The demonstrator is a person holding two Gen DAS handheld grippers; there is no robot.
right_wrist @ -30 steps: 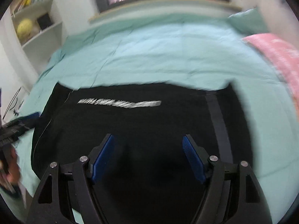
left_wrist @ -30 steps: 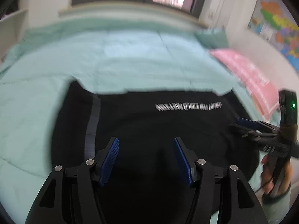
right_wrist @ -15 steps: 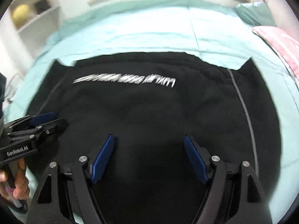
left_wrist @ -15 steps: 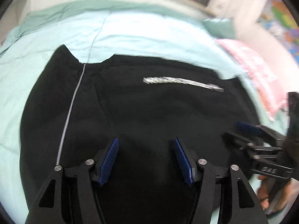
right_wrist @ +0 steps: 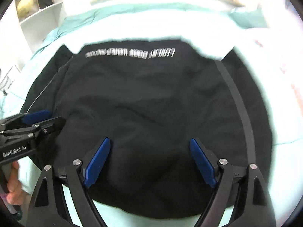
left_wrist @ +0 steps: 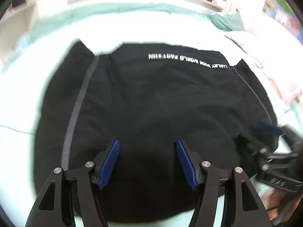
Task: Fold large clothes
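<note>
Left gripper [left_wrist: 147,160]: jaws apart, nothing between the blue pads, poised over the near part of the black garment [left_wrist: 151,104]. Right gripper [right_wrist: 149,160]: jaws have just been opening, now wide, nothing between them, also above the garment's near part. Garment lies spread flat on the pale green bedspread [left_wrist: 132,24], white lettering [left_wrist: 187,60] toward the far edge, grey stripes down each side. Pink pillow [left_wrist: 280,87] at the bed's right. Shelf [right_wrist: 37,13] far left.

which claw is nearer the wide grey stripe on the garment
Left. The left claw sits just beside the grey stripe; the right claw is over the garment's opposite edge.
</note>
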